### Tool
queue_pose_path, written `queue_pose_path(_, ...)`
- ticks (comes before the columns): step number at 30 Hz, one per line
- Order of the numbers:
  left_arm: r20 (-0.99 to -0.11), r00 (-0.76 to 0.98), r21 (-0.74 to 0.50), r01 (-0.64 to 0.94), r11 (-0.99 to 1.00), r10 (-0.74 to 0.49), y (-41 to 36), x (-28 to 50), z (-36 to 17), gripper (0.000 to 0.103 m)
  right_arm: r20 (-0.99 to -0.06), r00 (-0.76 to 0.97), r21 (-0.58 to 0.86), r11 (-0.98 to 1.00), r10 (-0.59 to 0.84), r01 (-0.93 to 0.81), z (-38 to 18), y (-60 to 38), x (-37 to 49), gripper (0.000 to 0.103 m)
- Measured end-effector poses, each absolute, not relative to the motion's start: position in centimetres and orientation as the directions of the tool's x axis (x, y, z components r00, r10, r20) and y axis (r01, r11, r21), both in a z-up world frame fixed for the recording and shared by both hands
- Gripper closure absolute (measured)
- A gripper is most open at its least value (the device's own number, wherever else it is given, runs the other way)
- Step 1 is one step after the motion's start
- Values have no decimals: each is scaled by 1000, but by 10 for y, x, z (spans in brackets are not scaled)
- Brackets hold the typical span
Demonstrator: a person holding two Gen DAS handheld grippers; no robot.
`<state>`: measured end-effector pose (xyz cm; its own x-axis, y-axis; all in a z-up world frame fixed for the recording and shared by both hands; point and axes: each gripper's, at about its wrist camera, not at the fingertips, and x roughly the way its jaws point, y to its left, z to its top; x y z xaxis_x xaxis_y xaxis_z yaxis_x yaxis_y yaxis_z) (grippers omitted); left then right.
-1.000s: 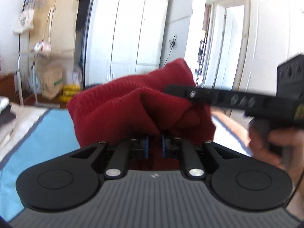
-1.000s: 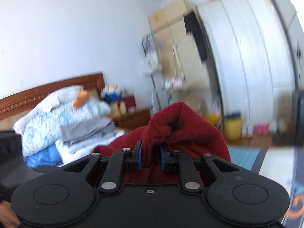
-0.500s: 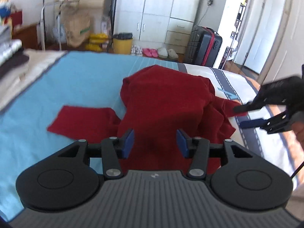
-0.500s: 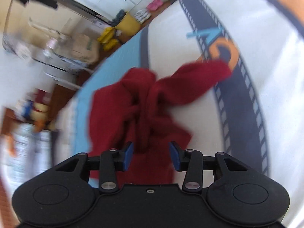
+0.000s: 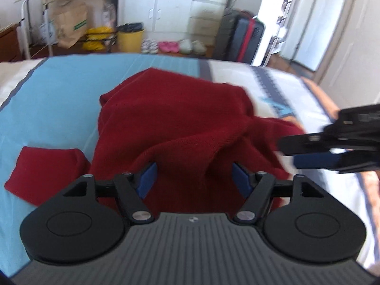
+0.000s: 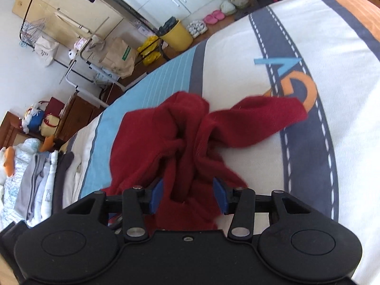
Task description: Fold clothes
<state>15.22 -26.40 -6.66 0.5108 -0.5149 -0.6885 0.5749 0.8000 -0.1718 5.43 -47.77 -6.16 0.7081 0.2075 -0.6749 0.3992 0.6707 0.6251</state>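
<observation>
A dark red sweater (image 5: 180, 123) lies crumpled on the bed, one sleeve flat to the left (image 5: 45, 168). My left gripper (image 5: 193, 178) is open just above its near edge, holding nothing. In the right wrist view the sweater (image 6: 175, 142) is bunched, with a sleeve (image 6: 261, 121) stretched right over the white sheet. My right gripper (image 6: 187, 196) is open over a ridge of the cloth; it also shows in the left wrist view (image 5: 315, 147) at the right.
The bed has a blue panel (image 5: 59, 99) and a white road-print sheet (image 6: 332, 95). A pile of folded clothes (image 6: 40, 185) lies at the head end. A yellow bin (image 5: 130, 39), shoes and a suitcase (image 5: 239, 38) stand beyond the foot.
Both grippers held the sweater up a second ago. They have opened and let it drop onto the bed, and their jaws have widened further since.
</observation>
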Motion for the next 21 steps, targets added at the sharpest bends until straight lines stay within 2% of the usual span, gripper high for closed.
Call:
queue_pose_path(1,-672,541,-160,560,813,-506,-255,152,-60,99,-670,714,630,665,205,400,-64,-481,56,52)
queue_pose_path(10,-488,782,-79,404,911,-389,-178,149,-5,99,-617,754,653,681,226,330,-53,-476,66,51)
queue_pose_path(12,-472,808,-103,347,932,-353,-150,153,1,99,-622,754,634,702,214,325,-50,-471,65,50)
queue_pose_path(15,-457,847,-97,255,962,-271,-106,148,5,99,-644,743,592,733,182,334,-47,-466,64,49)
queue_pose_path(19,-384,917,4,115,993,-105,-42,116,4,99,-647,741,572,758,181,314,-44,-459,65,49)
queue_pose_path(20,-378,923,20,81,997,-67,-28,112,2,99,-645,741,569,765,186,303,-43,-455,66,49)
queue_pose_path(21,-411,910,36,78,996,-56,-18,113,-6,99,-643,742,566,771,191,292,-42,-452,67,49)
